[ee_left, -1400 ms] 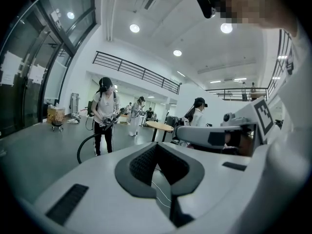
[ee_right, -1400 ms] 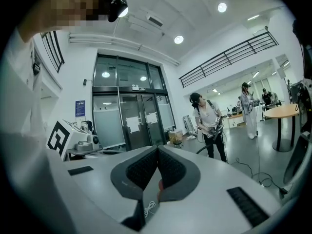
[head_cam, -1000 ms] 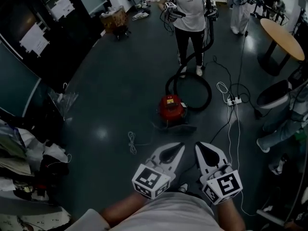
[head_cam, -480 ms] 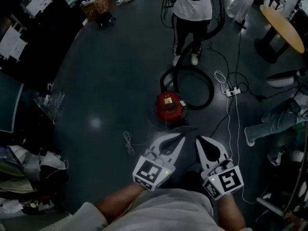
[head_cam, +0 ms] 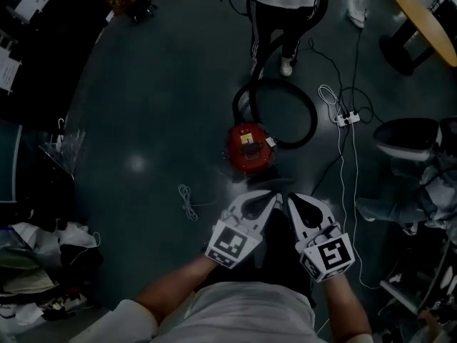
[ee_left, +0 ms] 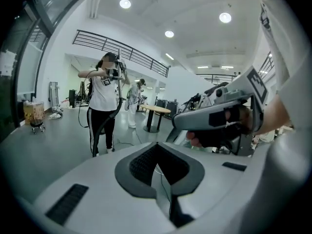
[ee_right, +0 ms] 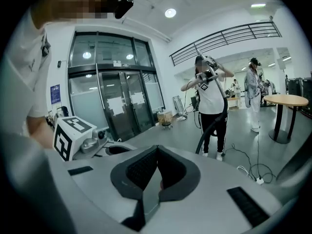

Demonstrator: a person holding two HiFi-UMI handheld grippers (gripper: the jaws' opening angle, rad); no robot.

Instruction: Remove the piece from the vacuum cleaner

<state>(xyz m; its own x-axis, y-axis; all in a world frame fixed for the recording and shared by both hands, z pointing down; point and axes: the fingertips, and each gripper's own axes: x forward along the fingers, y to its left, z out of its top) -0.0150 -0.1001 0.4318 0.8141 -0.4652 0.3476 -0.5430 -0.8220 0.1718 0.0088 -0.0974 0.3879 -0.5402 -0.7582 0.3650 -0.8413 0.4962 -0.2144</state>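
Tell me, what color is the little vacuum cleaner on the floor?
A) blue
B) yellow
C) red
C: the vacuum cleaner sitting on the dark floor ahead of the two tools is plainly red.

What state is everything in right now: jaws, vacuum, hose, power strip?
Left gripper: jaws shut, empty.
Right gripper: jaws shut, empty.
Vacuum cleaner: upright on floor, untouched.
Hose: looped on floor, far end held up by a standing person.
Power strip: on floor, cables running to it.
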